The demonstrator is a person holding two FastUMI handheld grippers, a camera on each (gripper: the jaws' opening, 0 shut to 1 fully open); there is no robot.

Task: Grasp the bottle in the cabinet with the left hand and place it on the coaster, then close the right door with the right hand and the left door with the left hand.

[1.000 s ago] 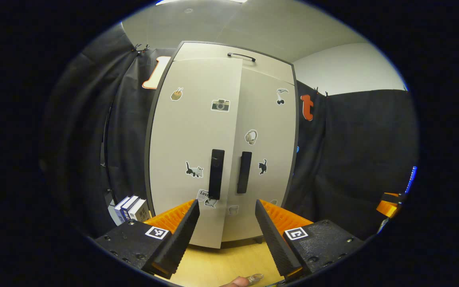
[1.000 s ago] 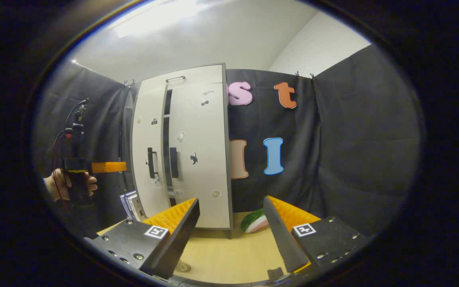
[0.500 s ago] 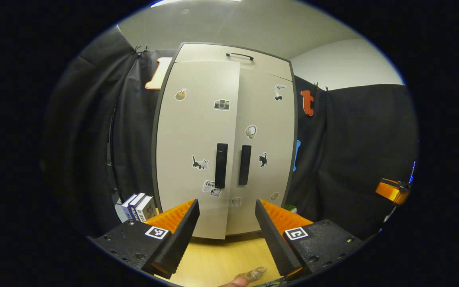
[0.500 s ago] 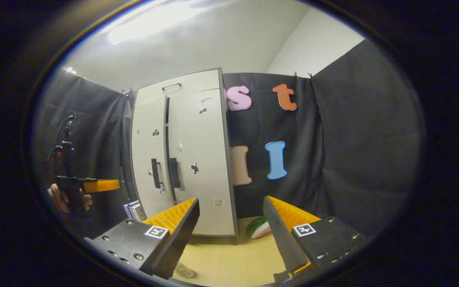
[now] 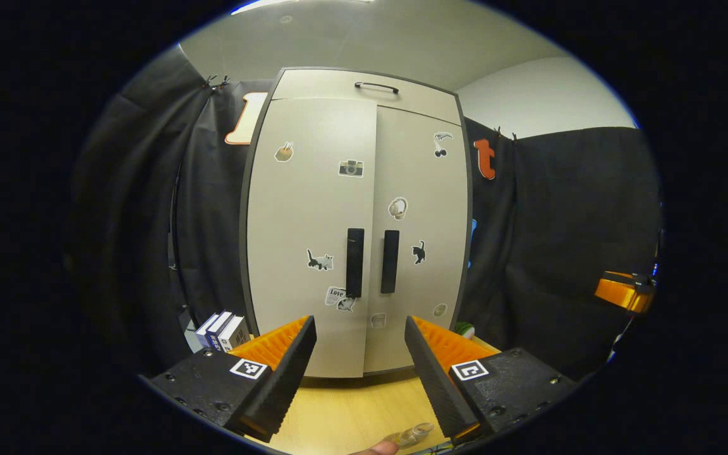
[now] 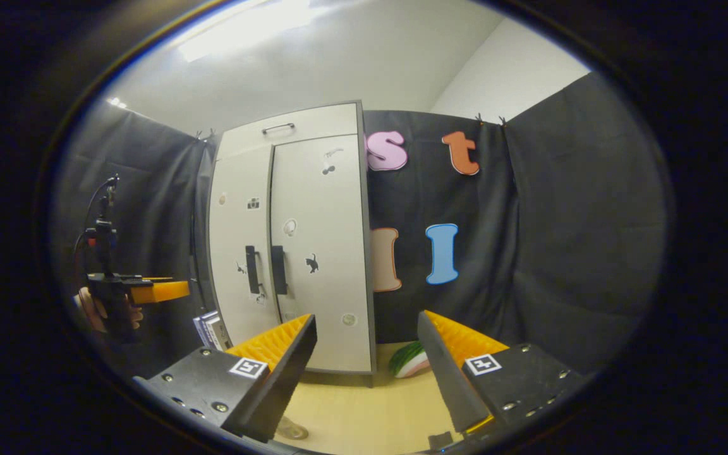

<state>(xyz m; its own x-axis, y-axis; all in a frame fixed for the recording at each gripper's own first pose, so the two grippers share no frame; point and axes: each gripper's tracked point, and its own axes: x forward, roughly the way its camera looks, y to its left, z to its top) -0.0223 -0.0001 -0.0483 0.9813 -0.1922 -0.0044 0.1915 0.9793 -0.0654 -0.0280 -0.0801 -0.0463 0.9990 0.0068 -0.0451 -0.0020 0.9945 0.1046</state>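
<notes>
Doors (image 5: pixel 364 240) of cabinet (image 6: pixel 294 126) look shut and bottle (image 5: pixel 411 435) lies on worktop (image 5: pixel 351 411); both claws spread, empty; task seems finished.

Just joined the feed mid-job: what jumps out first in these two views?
The tall pale cabinet fills the middle of the left gripper view, both doors shut, dotted with stickers, its two dark handles side by side. On the wooden table, books lean at its left and a watermelon slice lies at its right. Both grippers, left gripper and right gripper, are open and empty.
</notes>
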